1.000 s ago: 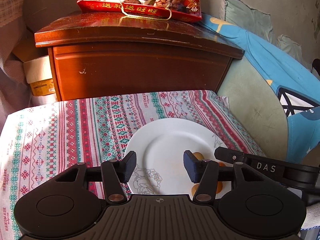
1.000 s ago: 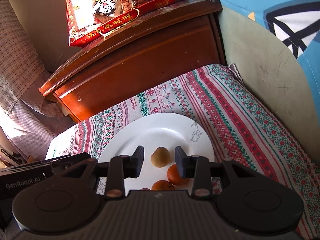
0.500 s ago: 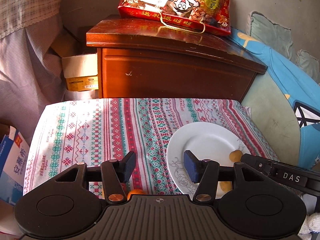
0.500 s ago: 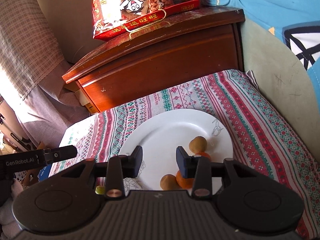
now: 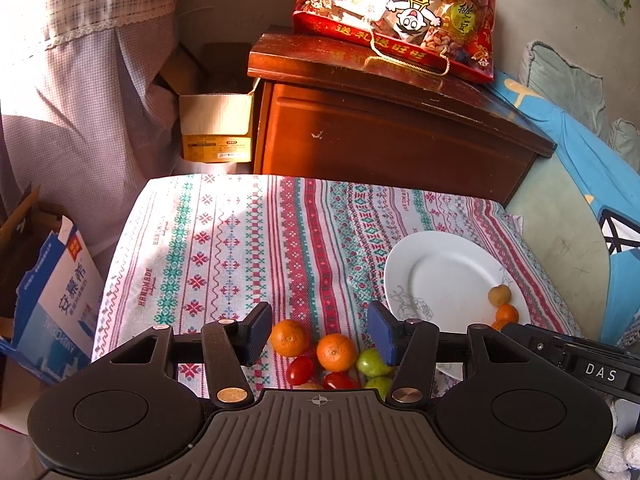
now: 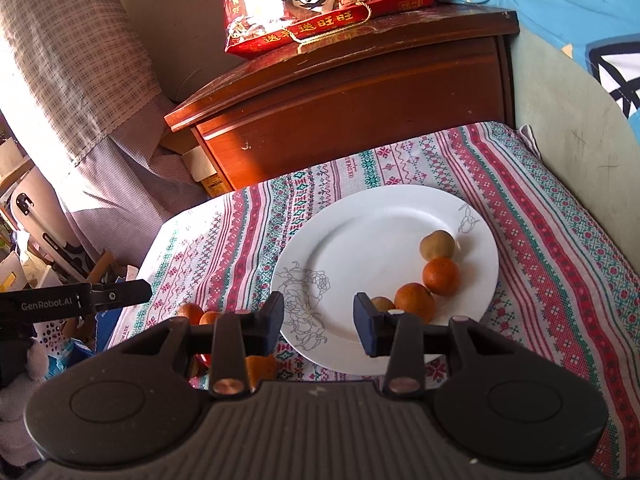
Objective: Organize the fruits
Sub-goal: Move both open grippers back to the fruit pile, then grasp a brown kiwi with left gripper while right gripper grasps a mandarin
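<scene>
Your left tool (image 5: 318, 334) parted, empty, above mandarins (image 5: 337, 352), cherry tomatoes (image 5: 300, 370), green fruit (image 5: 372, 362). Right view only: your right tool (image 6: 319, 322) narrowly parted, empty, over white plate (image 6: 360, 232); two mandarins (image 6: 440, 276), two brown fruits (image 6: 437, 245) there.

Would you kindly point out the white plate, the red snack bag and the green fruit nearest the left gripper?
white plate (image 6: 360, 240), right wrist view, bare centre.
red snack bag (image 5: 400, 12), left wrist view, its front.
green fruit (image 5: 370, 362), left wrist view, top surface.
</scene>
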`<state>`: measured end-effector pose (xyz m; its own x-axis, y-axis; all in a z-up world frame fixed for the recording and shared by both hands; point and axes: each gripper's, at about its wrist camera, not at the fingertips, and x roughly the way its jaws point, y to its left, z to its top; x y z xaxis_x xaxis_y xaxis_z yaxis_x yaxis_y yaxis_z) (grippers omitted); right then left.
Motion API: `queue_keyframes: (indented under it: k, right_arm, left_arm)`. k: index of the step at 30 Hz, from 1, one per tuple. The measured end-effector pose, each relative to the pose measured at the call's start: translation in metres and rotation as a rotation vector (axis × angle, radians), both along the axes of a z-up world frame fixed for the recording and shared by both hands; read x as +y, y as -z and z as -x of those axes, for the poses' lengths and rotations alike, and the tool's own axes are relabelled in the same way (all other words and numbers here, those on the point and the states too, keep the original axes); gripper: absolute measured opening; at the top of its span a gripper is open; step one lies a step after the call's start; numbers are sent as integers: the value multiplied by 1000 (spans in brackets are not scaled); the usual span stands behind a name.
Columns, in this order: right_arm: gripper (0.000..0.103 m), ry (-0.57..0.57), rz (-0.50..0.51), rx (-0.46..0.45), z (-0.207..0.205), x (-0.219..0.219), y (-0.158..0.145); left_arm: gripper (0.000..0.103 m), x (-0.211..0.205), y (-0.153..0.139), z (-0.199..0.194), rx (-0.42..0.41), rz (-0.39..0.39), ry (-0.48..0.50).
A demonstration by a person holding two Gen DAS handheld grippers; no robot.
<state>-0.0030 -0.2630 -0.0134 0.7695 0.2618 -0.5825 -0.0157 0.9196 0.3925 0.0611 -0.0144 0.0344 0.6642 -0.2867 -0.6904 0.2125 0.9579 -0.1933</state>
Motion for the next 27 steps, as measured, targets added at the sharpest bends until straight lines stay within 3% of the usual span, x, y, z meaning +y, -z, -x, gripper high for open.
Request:
queue_keyframes:
  k: [13, 27]
  right_arm:
    - [40, -107, -6, 29, 12, 29, 16]
    - [36, -145, -1, 57, 1, 46, 35]
  left_arm:
    - [52, 5, 25, 22, 18, -71, 75]
    - [50, 1, 49, 32, 27, -122, 150]
